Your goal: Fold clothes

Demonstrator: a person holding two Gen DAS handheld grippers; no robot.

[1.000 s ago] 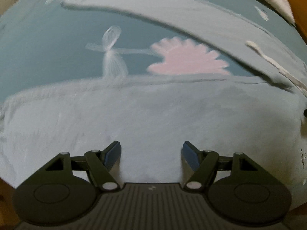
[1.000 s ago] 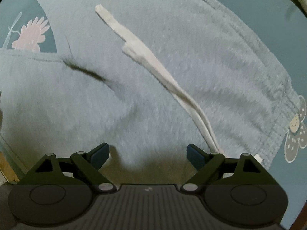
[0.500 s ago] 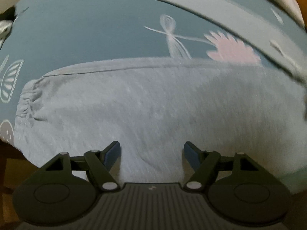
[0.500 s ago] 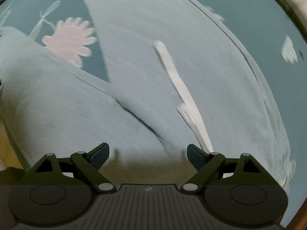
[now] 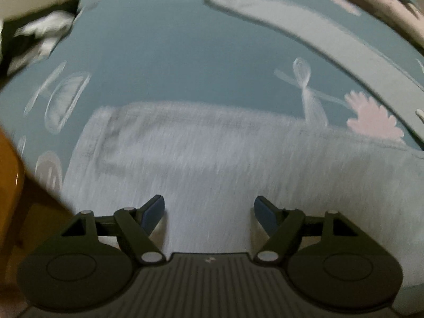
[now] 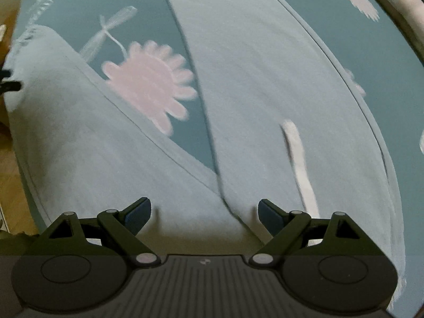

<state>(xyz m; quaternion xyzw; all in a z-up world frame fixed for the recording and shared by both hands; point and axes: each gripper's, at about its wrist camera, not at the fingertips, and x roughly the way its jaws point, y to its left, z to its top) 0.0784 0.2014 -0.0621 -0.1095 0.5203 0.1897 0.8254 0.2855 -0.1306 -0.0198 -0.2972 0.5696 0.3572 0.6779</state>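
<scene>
left view: my left gripper [image 5: 209, 212] sits low centre over the near leg of the grey sweatpants [image 5: 212, 159]; frame is motion-blurred.
left change: view has slid along that leg since a second ago; the cuff end [image 5: 106, 132] is now at mid-left, where before I saw only mid-leg cloth.
left jaws: released, wide apart, nothing between the pads; cloth lies below them.
left surroundings: teal printed sheet [image 5: 172, 66] above the leg, pink flower print [image 5: 371, 116] pushed to the right edge, far leg as a band across the upper right.
right view: my right gripper [image 6: 204, 212] hangs over the crotch, where the two legs split into a V.
right change: frame has rolled; the white drawstring [image 6: 299, 167] has gone from upper centre to lower right, just above the right pad.
right jaws: released, wide, holding nothing.
task meaning: pants lie spread and unfolded on the sheet; I read both hands as repositioning for a grab, left toward the cuff, right near the waist. No fold made yet.
</scene>
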